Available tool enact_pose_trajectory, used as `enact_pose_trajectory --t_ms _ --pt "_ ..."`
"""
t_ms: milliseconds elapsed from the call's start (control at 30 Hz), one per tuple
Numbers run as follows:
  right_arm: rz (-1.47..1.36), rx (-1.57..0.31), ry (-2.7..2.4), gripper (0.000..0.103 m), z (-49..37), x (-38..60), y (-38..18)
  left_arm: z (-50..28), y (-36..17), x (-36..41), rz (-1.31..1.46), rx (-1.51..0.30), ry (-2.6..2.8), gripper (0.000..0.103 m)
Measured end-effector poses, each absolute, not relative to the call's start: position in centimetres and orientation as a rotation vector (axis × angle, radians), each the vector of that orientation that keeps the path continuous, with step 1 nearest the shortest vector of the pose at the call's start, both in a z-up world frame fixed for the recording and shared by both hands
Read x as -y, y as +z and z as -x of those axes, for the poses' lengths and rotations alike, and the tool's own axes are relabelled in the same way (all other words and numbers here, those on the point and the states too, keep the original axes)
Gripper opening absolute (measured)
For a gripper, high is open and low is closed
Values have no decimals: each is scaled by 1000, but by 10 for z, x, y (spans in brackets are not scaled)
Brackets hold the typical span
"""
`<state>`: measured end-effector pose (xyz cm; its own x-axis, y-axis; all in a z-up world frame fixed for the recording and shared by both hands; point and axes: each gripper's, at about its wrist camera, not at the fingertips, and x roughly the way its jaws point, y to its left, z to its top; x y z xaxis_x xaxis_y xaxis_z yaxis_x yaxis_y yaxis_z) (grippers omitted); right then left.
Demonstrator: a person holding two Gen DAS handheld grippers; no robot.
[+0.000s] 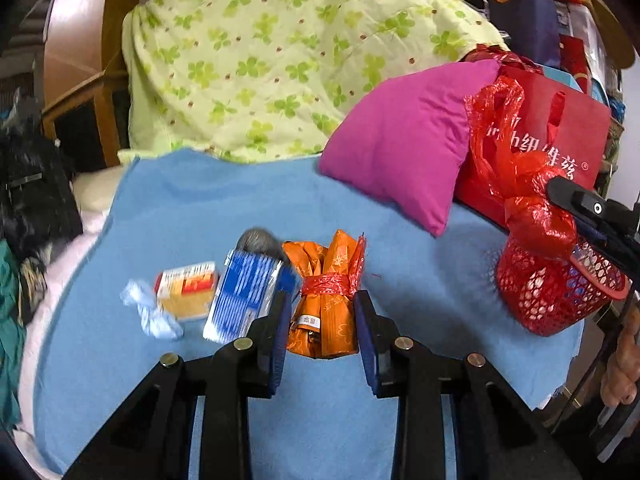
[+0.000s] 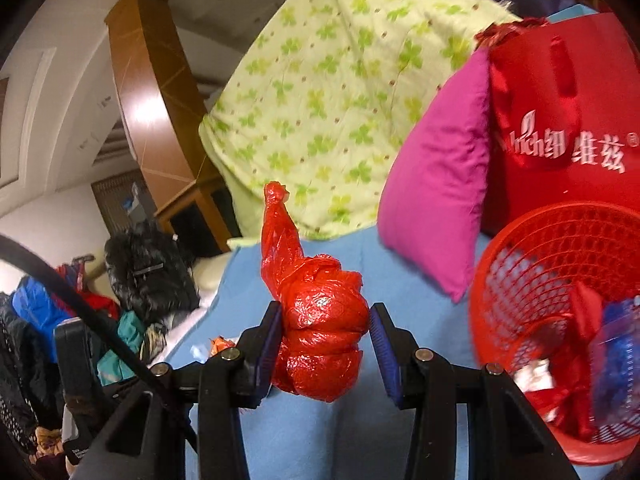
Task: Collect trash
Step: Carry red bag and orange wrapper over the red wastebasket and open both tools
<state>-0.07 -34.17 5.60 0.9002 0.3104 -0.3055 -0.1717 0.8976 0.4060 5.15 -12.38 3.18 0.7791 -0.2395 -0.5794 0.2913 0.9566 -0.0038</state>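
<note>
From the left wrist, the left gripper (image 1: 320,320) had its jaws clenched on an orange wrapped bundle (image 1: 326,300) tied with a red band, its long axis running straight ahead between the pads. On the blue blanket (image 1: 224,208) to its left lay a blue-and-white packet (image 1: 246,294), a small orange-and-white box (image 1: 186,290) and a crumpled white scrap (image 1: 150,312). The red mesh basket (image 1: 556,292) stood well to the right, nearer the other hand, partly cut off by the right gripper's (image 1: 558,192) black finger. Whether the bundle was clear of the blanket was hard to tell.

From the right wrist, the right gripper (image 2: 322,340) grasped a knotted red plastic bag (image 2: 320,320), its twisted tail pointing up. The basket (image 2: 532,264) sat just to the right of the jaws, already holding scraps; its far rim ran out of frame. The next move probably called for a short swing rightward over the rim.
</note>
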Motion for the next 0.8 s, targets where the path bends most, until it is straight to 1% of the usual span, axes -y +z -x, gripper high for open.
enact_pose_trajectory --t_ms 367,800 --pt "-453 -312 170 47 20 394 61 -41 68 183 -214 -522 -297 34" --pt "-548 -250 84 47 39 445 63 -36 90 232 -292 -468 -342 34"
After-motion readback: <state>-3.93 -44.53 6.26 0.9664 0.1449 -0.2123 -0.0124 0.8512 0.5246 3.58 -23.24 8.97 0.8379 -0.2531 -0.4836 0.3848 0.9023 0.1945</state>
